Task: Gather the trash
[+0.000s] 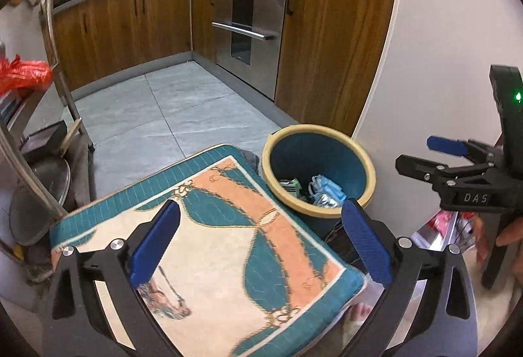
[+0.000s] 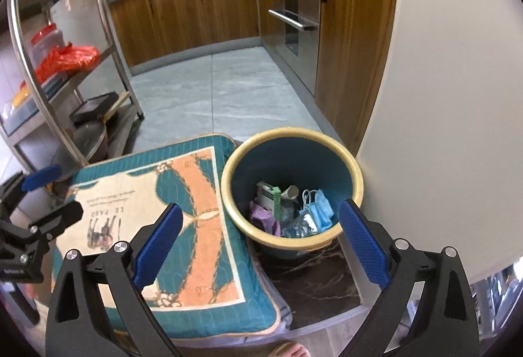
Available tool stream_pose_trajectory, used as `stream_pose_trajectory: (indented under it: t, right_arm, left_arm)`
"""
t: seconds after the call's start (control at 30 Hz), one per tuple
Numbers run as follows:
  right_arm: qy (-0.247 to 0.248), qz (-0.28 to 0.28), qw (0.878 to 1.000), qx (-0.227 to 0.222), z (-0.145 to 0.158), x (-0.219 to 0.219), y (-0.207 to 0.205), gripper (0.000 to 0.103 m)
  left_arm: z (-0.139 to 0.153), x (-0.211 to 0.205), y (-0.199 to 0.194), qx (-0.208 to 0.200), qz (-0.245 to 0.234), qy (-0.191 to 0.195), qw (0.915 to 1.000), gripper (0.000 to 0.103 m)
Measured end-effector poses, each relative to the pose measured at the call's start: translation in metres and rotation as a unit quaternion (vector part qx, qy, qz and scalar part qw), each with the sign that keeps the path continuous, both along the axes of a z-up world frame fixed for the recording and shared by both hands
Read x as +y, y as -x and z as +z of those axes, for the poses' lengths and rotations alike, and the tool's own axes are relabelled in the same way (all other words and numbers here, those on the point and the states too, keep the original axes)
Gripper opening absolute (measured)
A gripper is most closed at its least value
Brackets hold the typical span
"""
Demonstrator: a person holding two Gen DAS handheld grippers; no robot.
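Note:
A round bin [image 2: 291, 132], teal inside with a cream rim, stands on a dark floor slab beside a white wall. At its bottom lie blue face masks [image 2: 318, 208], a white and green box [image 2: 266, 197], a purple wrapper [image 2: 264, 216] and a foil packet [image 2: 299, 228]. My right gripper [image 2: 261, 239] hangs open above the bin's near rim, nothing between its blue pads. My left gripper [image 1: 261, 210] is open too and empty, over a teal and orange cushion [image 1: 212, 246] with the bin [image 1: 313, 128] just beyond. Each gripper shows in the other's view: right gripper [image 1: 425, 156], left gripper [image 2: 55, 195].
A steel shelf rack [image 2: 108, 40] with a red bag [image 2: 65, 59] and pans stands to the left. Wooden cabinets and a steel oven [image 1: 248, 30] line the far side of the grey tiled floor [image 1: 170, 108]. A person's hand [image 1: 510, 236] and toes [image 2: 291, 350] are close by.

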State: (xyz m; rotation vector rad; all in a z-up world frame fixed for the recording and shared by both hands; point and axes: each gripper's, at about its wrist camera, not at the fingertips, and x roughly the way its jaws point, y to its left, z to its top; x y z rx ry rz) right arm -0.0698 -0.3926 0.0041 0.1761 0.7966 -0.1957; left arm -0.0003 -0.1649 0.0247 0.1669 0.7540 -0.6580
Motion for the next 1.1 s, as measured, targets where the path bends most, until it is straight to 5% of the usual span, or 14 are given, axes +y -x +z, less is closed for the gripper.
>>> stream_pose_trajectory:
  t: [0.3, 0.47, 1.1]
  right_arm:
    - [0.014, -0.012, 0.999, -0.027, 0.006, 0.000, 0.000, 0.097]
    - [0.012, -0.012, 1.000, -0.019, 0.004, -0.001, 0.000, 0.097]
    - [0.012, -0.020, 1.000, -0.014, 0.004, -0.005, 0.000, 0.098]
  left_arm:
    - [-0.007, -0.012, -0.003, -0.015, 0.042, -0.008, 0.9990, 0.097]
    - [-0.015, -0.012, -0.009, 0.010, 0.043, 0.009, 0.9990, 0.097]
    - [-0.017, -0.014, -0.006, 0.002, 0.045, -0.008, 0.9989, 0.098]
